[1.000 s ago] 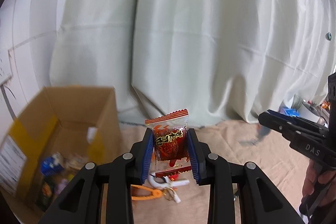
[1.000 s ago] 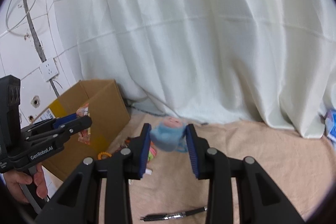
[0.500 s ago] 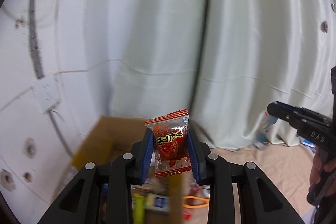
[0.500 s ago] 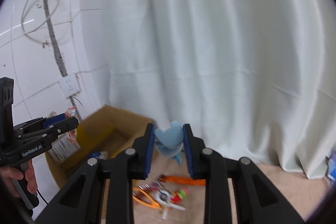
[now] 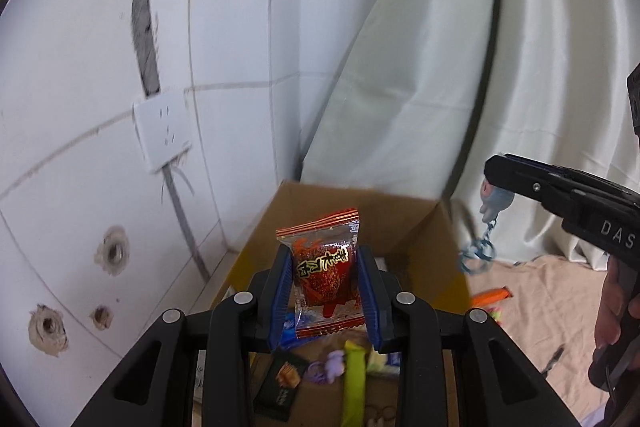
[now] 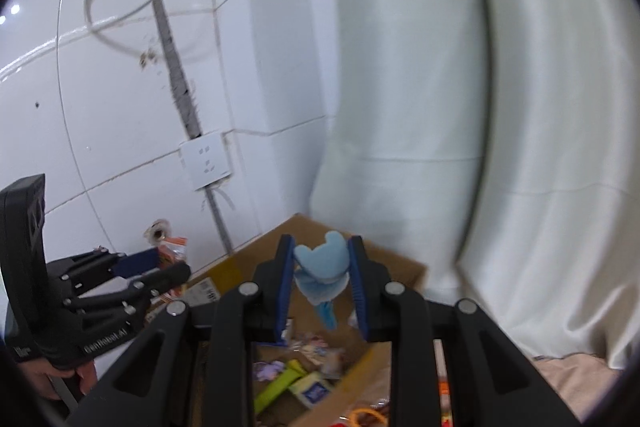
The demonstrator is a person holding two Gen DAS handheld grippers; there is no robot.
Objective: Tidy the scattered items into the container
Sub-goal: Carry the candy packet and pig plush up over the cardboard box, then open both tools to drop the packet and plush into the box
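1. While both hands are hovering at the cardboard box (image 5: 352, 211), the left gripper (image 5: 326, 291) is pinching a red candy packet (image 5: 325, 275) between its blue pads, directly over the open box
2. The right gripper (image 6: 320, 279) is squeezing a light-blue plush keychain (image 6: 320, 263) in its jaws, with the toy's chain (image 5: 478, 255) dangling just outside the box's near corner
3. Inside the box, a yellow-green wrapper (image 5: 354, 375), a dark packet (image 5: 280, 383) and a purple trinket (image 5: 326, 367) are lying loose on the bottom
4. To drop cleanly, the person is probably best lowering each gripper inside the rim before spreading the jaws, since the light packet could flutter sideways
5. Bringing the right gripper further over the opening looks wise, so the chain is not snagging on the cardboard edge
6. Orange and green items (image 5: 490, 297) are waiting on the beige cloth (image 5: 540, 307) beside the box
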